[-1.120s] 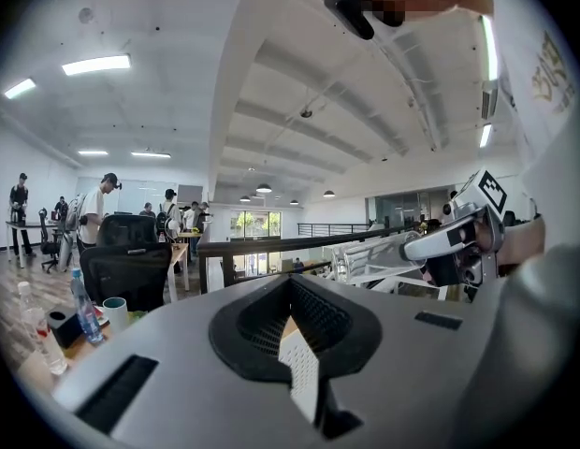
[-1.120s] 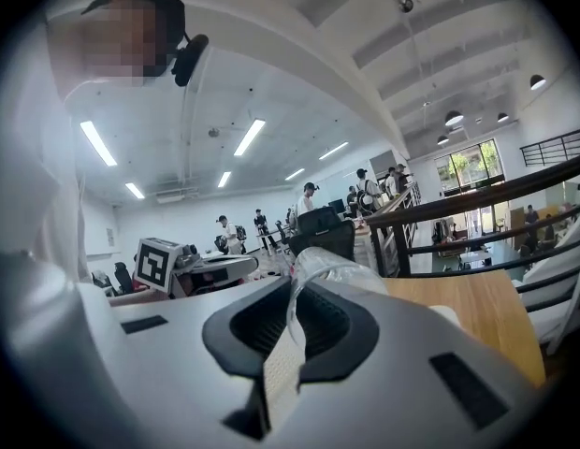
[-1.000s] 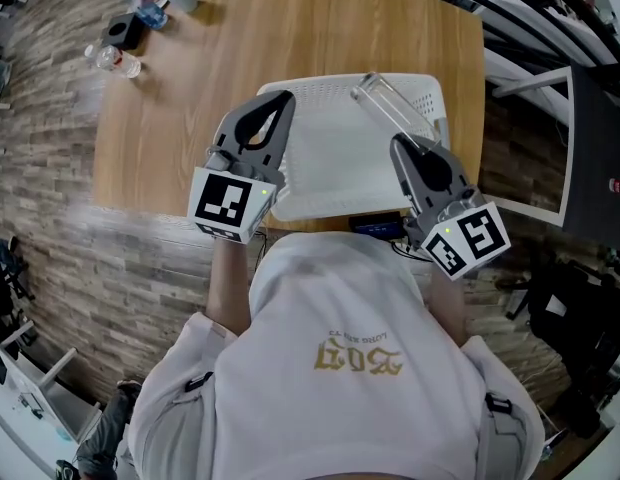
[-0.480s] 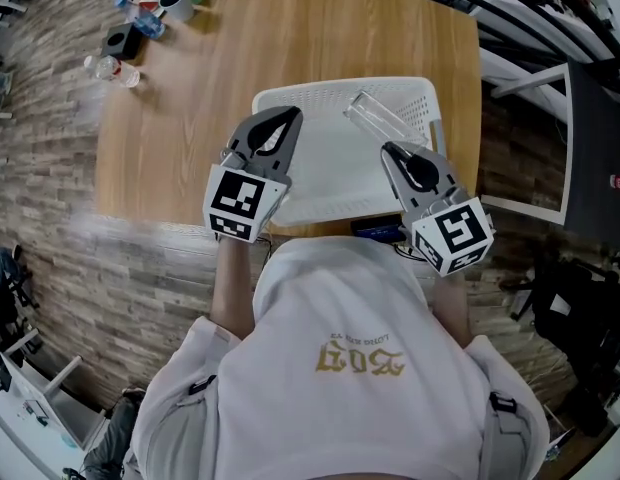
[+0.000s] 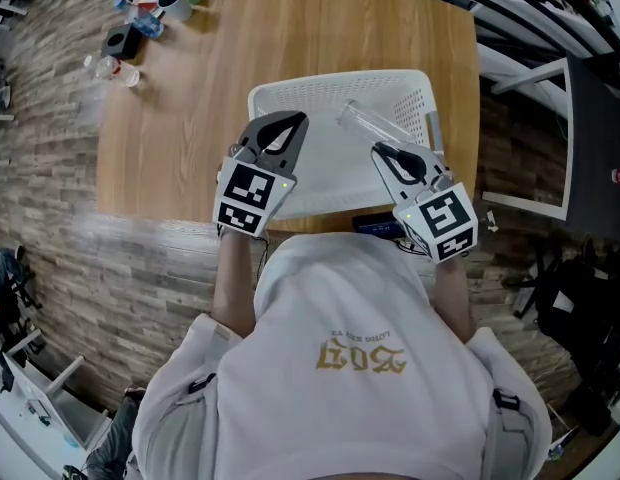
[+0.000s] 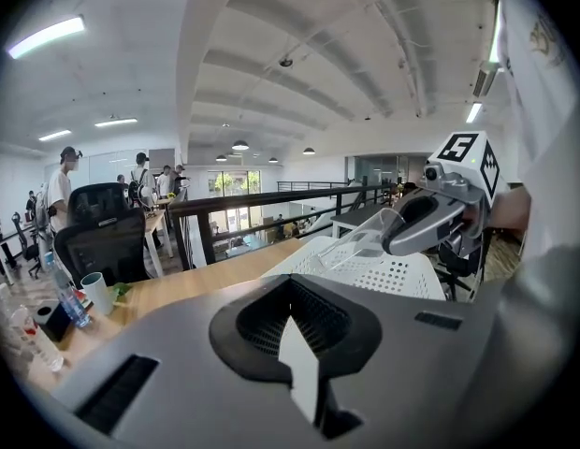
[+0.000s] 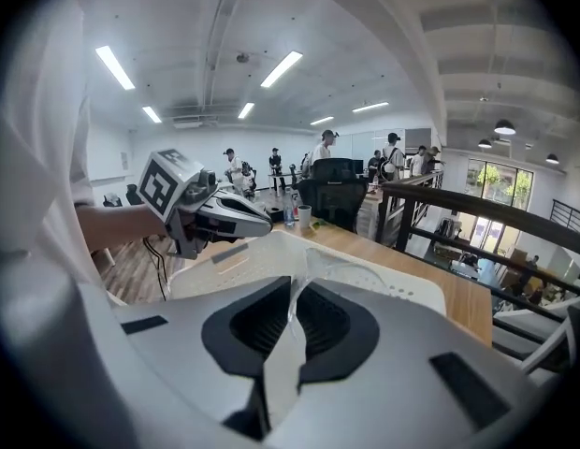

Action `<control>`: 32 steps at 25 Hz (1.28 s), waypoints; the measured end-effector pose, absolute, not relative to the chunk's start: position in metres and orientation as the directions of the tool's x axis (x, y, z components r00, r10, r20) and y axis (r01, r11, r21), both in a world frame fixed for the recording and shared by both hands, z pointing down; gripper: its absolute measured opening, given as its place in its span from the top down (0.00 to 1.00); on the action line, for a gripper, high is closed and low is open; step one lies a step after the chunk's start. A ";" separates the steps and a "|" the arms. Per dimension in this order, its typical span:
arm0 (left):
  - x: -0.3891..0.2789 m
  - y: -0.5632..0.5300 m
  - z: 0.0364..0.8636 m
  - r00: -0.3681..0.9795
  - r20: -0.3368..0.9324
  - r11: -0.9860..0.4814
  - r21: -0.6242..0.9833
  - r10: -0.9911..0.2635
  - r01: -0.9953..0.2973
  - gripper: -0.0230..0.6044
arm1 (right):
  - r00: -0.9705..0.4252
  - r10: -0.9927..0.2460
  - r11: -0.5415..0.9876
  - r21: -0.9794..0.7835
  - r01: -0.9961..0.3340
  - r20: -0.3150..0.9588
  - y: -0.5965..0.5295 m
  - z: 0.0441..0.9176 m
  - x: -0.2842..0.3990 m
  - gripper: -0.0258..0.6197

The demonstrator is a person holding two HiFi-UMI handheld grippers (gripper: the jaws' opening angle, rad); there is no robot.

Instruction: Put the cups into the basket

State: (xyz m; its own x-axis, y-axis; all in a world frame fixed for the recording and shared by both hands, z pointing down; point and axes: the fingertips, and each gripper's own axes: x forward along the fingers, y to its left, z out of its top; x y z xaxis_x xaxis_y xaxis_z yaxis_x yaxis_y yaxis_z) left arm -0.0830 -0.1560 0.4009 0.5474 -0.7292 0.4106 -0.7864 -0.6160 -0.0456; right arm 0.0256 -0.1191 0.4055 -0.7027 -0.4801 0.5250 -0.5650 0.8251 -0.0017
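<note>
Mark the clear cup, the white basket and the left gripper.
clear cup (image 5: 368,126), head view, its side wall.
white basket (image 5: 330,78), head view, its far rim.
left gripper (image 5: 298,120), head view, between its fingertips.

The basket (image 5: 320,93) sits on the counter (image 5: 290,38) at its near edge. The cup (image 5: 368,123) is over the basket's right part, between the jaws of the right hand-held gripper (image 5: 380,151). The left hand-held gripper (image 5: 290,120) is over the basket's left side. A mug (image 5: 176,1) and a bottle (image 5: 112,68) stand at the counter's far left corner.
</note>
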 end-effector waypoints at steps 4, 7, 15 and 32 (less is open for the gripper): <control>-0.079 -0.153 0.410 0.543 0.442 -0.626 -0.057 -0.714 -0.778 0.95 | -0.693 -0.465 0.833 0.006 -0.554 0.551 -0.117 0.413 0.028 0.92; -0.074 -0.152 0.416 0.553 0.455 -0.642 -0.055 -0.698 -0.764 0.95 | -0.685 -0.446 0.835 -0.006 -0.549 0.577 -0.114 0.421 0.030 0.92; -0.074 -0.156 0.439 0.545 0.558 -0.689 -0.069 -0.626 -0.721 0.95 | -0.639 -0.402 0.835 -0.026 -0.550 0.656 -0.116 0.444 0.033 0.92; -0.058 -0.145 0.467 0.480 0.715 -0.796 -0.179 -0.509 -0.578 0.95 | -0.570 -0.352 0.858 0.013 -0.513 0.742 -0.118 0.472 0.035 0.92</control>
